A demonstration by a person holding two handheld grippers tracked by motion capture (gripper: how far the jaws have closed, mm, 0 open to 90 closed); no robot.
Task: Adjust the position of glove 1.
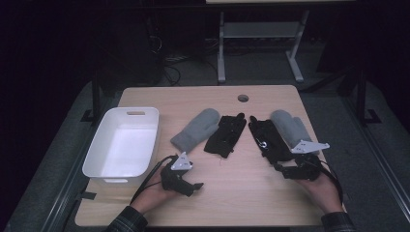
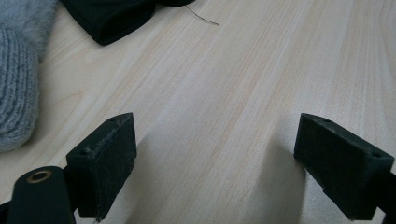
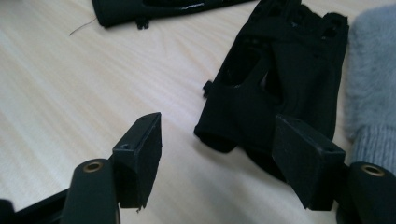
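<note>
Two grey mittens and two black fingerless gloves lie in a row across the wooden table (image 1: 232, 193). From the left: a grey mitten (image 1: 196, 128), a black glove (image 1: 226, 135), a second black glove (image 1: 266, 137) and a second grey mitten (image 1: 289, 126). My left gripper (image 1: 193, 185) rests near the front edge, open over bare wood (image 2: 215, 135), with a mitten (image 2: 16, 84) to its left. My right gripper (image 1: 281, 167) hovers at the near end of the right black glove (image 3: 280, 74). It is open (image 3: 219, 135), with its right jaw in front of the glove's cuff.
A white plastic bin (image 1: 96, 154) stands at the table's left side. A round cable hole (image 1: 242, 98) sits near the far edge. Beyond the table are dark floor and a desk frame (image 1: 221, 53).
</note>
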